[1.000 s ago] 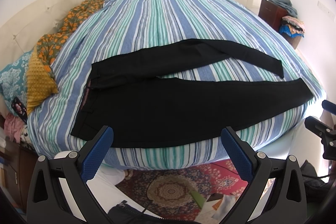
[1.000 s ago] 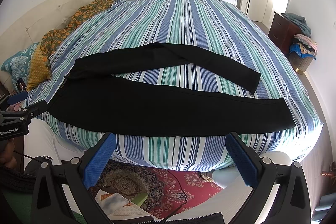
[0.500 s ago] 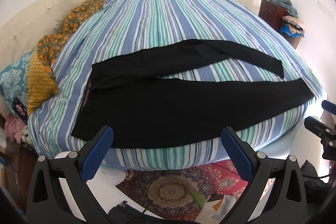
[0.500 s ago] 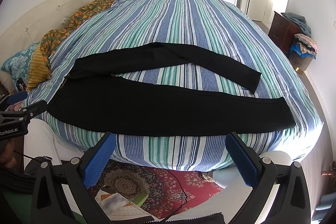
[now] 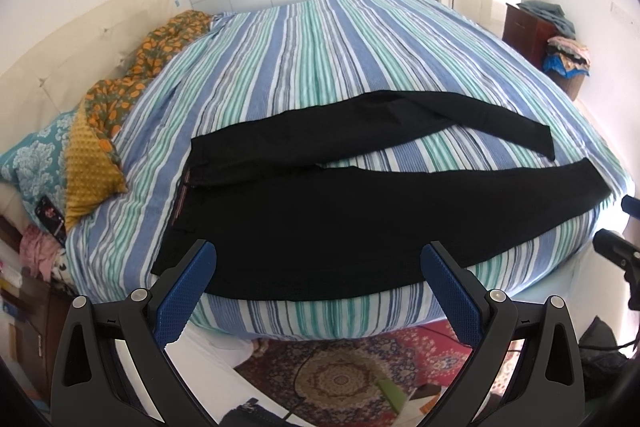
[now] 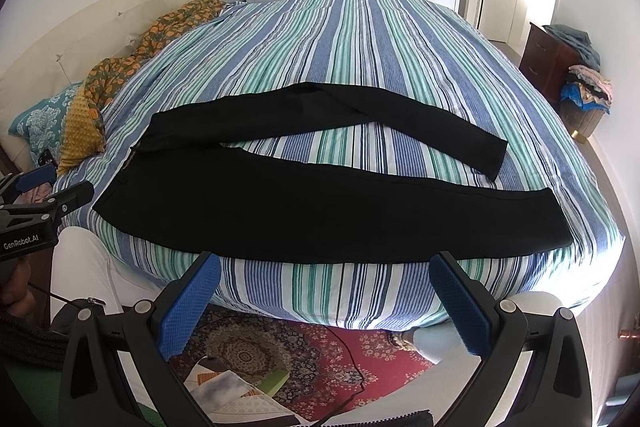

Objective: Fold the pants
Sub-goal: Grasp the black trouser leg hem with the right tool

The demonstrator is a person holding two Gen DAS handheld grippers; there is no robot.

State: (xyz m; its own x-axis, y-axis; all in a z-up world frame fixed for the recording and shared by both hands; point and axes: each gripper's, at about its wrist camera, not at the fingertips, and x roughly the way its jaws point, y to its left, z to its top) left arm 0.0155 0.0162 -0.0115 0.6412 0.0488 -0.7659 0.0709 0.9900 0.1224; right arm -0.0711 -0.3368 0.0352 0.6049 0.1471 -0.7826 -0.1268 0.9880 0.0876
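Note:
Black pants (image 5: 320,219) lie flat on the striped bed (image 5: 320,59), waistband to the left, legs spread apart to the right; they also show in the right wrist view (image 6: 320,211). The near leg runs along the bed's front edge. My left gripper (image 5: 318,279) is open and empty, just short of the bed's near edge by the waist end. My right gripper (image 6: 324,291) is open and empty, below the near leg's middle. Each gripper shows at the other view's edge: the right one (image 5: 624,251), the left one (image 6: 44,203).
Pillows (image 5: 88,163) and an orange patterned cloth (image 5: 160,47) lie along the bed's left side by the headboard. A patterned red rug (image 6: 280,351) with papers and cables covers the floor below. A dresser with clothes (image 6: 560,59) stands at the right wall.
Both views have shifted only slightly; the left gripper has edged a little closer to the bed. The pants have not moved and both grippers stay open.

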